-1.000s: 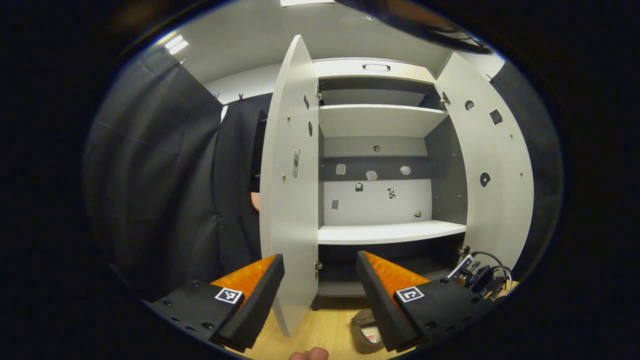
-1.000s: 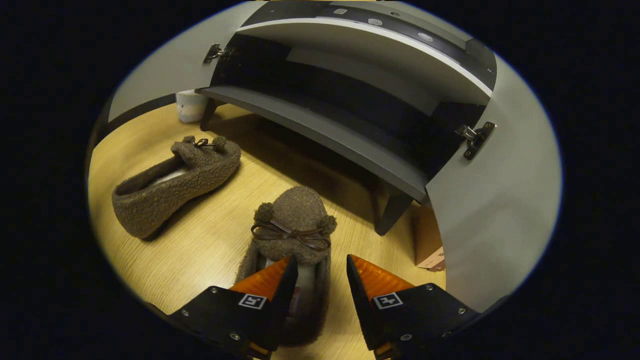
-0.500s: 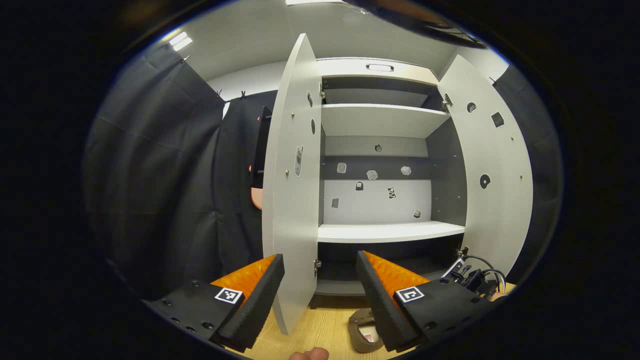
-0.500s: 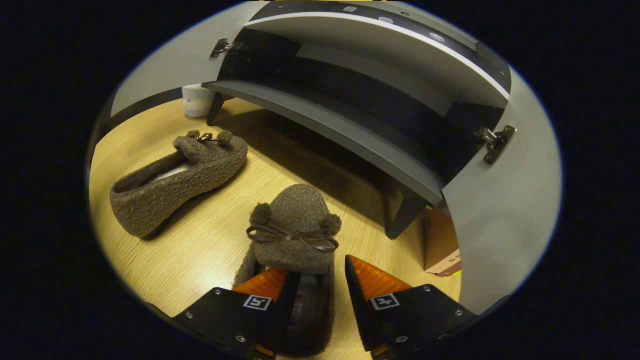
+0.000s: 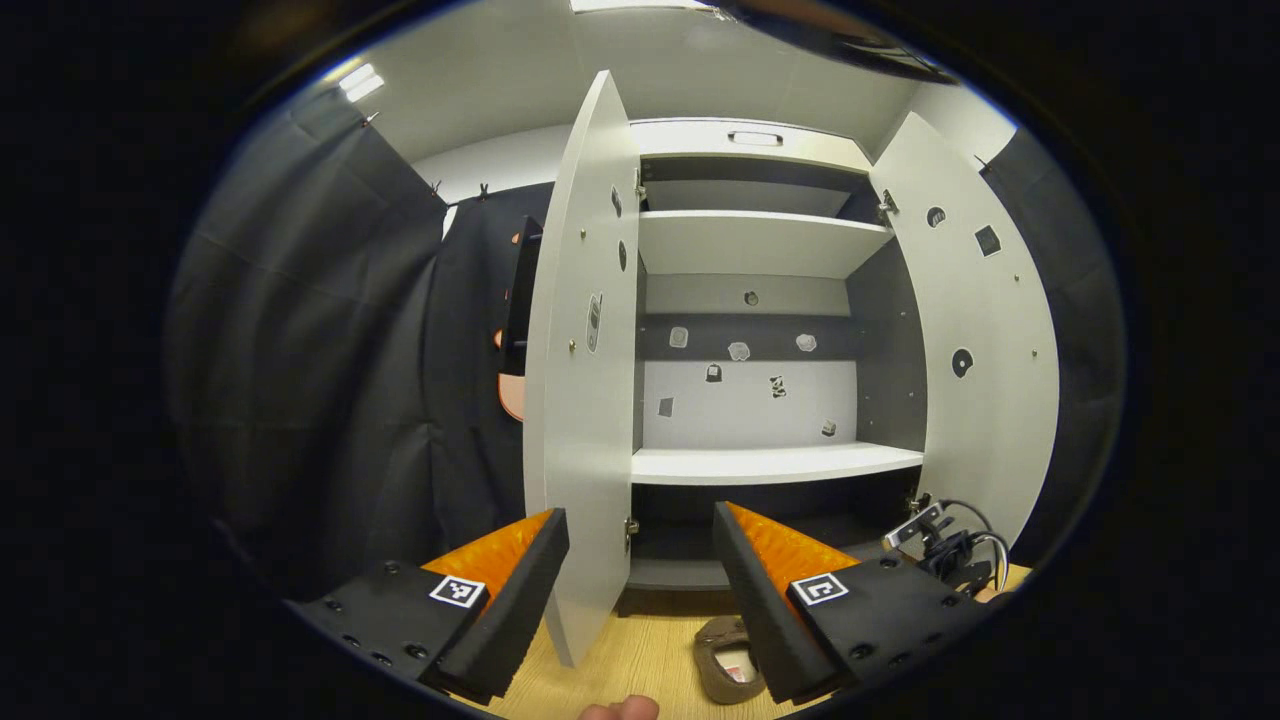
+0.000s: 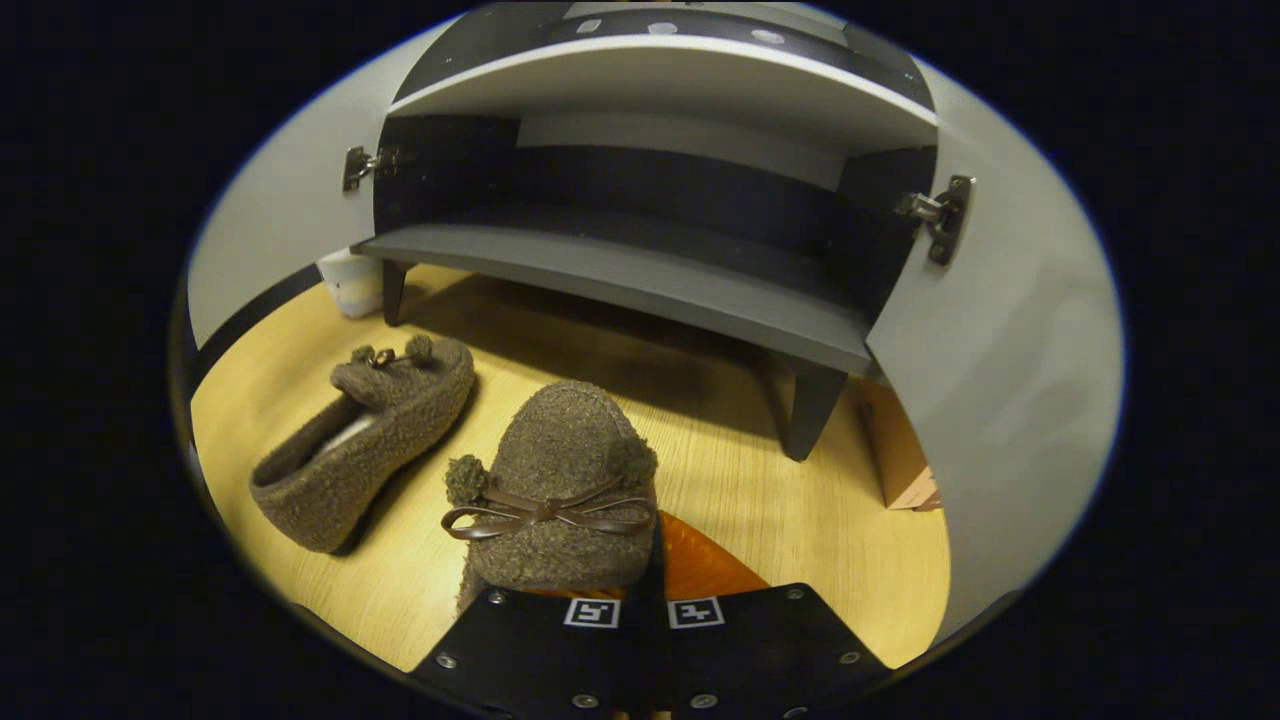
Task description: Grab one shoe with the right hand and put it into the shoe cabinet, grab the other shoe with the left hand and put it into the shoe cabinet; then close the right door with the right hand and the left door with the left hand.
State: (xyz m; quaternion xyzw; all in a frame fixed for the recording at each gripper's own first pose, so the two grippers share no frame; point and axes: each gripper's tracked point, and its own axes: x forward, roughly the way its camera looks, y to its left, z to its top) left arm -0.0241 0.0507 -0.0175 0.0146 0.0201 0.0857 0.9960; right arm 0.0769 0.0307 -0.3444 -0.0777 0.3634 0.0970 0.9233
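My right gripper (image 6: 652, 560) is shut on the side rim of the near brown fuzzy shoe (image 6: 560, 460), whose bow and toe point at the shoe cabinet's dark bottom shelf (image 6: 620, 285). The other brown shoe (image 6: 370, 440) lies on the wooden floor to its left, toe toward the cabinet. In the left gripper view my left gripper (image 5: 640, 560) hangs open with nothing in it, facing the cabinet. The left door (image 5: 580, 400) and right door (image 5: 985, 350) both stand open. One brown shoe (image 5: 725, 660) peeks out low between the fingers.
White shelves (image 5: 770, 462) sit higher in the cabinet. A small white pot (image 6: 350, 283) stands by the cabinet's left leg and a cardboard box (image 6: 900, 460) behind the right door (image 6: 1000, 400). The other gripper's cables (image 5: 950, 550) show at lower right. Black cloth hangs on the left.
My right gripper has closed from open onto the near shoe's rim and swung to face the bottom shelf squarely. The left gripper has hardly moved.
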